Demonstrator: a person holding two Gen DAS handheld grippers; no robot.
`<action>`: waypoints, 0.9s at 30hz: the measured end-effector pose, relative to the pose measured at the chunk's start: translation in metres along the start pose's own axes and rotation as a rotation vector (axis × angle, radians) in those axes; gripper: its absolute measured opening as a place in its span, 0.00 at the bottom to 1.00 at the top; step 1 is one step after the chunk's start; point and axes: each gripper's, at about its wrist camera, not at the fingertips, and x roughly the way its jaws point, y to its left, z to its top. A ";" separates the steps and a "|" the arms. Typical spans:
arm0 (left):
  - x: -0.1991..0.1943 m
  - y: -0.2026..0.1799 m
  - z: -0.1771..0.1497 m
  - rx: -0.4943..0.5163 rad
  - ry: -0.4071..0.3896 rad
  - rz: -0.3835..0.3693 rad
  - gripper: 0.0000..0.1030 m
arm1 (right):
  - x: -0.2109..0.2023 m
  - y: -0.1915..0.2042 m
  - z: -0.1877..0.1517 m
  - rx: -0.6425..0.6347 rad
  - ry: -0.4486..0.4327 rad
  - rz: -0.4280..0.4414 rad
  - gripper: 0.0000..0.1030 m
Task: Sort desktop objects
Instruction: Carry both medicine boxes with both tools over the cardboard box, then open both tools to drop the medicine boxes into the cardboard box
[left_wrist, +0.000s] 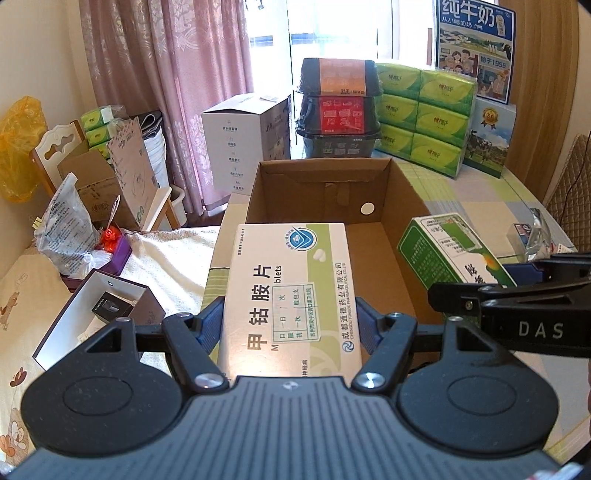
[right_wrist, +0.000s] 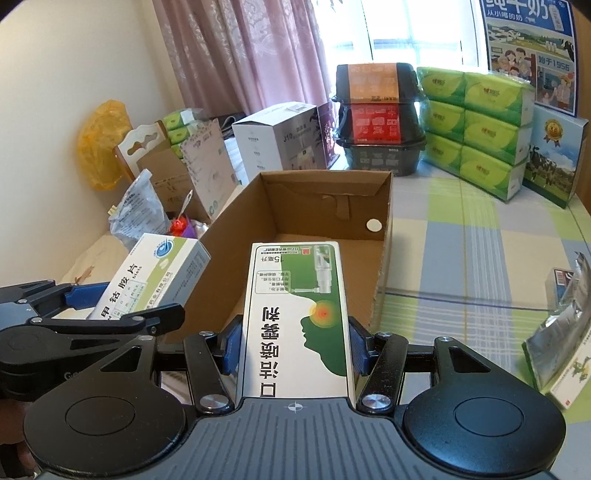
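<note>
Two grippers, each with jaws closed on a medicine carton, both at the near edge of an open cardboard box (left_wrist: 321, 192); left gripper (left_wrist: 288, 325) clamps a white-and-green tablet carton (left_wrist: 291, 291) by its long sides, blue pads pressed against it, carton lying flat w/ its far end reaching over the box's near-left rim, centre of the left wrist view; right gripper (right_wrist: 293, 347) pinches a green-and-white spray carton (right_wrist: 299, 317) the same way, face up, far end pointing into the box, centre of the right wrist view; in the left view that spray carton shows at mid right, tilted, just beside the box's right wall; in the right view the tablet carton sits at mid left, angled up, next to the box's left wall; the box looks bare inside, a round white sticker (right_wrist: 373, 225) on its far-right wall.

Bench (right_wrist: 480, 258) has a green, blue and cream checked cloth; behind the box, upper centre, a stack of black food tubs (right_wrist: 376, 122) w/ orange and red labels; to their right green tissue packs (right_wrist: 480, 133), then milk cartons in the upper right corner; a white box (right_wrist: 273, 140) stands left of the tubs; foil-wrapped packs (right_wrist: 561, 332) lie at lower right of the right view; pink curtain (right_wrist: 236, 55) at upper left.
</note>
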 end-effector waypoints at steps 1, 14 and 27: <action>0.002 0.000 0.000 0.002 0.001 -0.001 0.65 | 0.001 -0.001 0.001 0.001 -0.001 -0.001 0.51; 0.032 -0.001 0.007 0.012 0.012 -0.019 0.65 | 0.017 -0.016 0.010 0.055 -0.004 -0.014 0.51; 0.037 0.007 0.004 -0.019 -0.006 -0.013 0.70 | 0.021 -0.020 0.012 0.078 -0.005 -0.018 0.51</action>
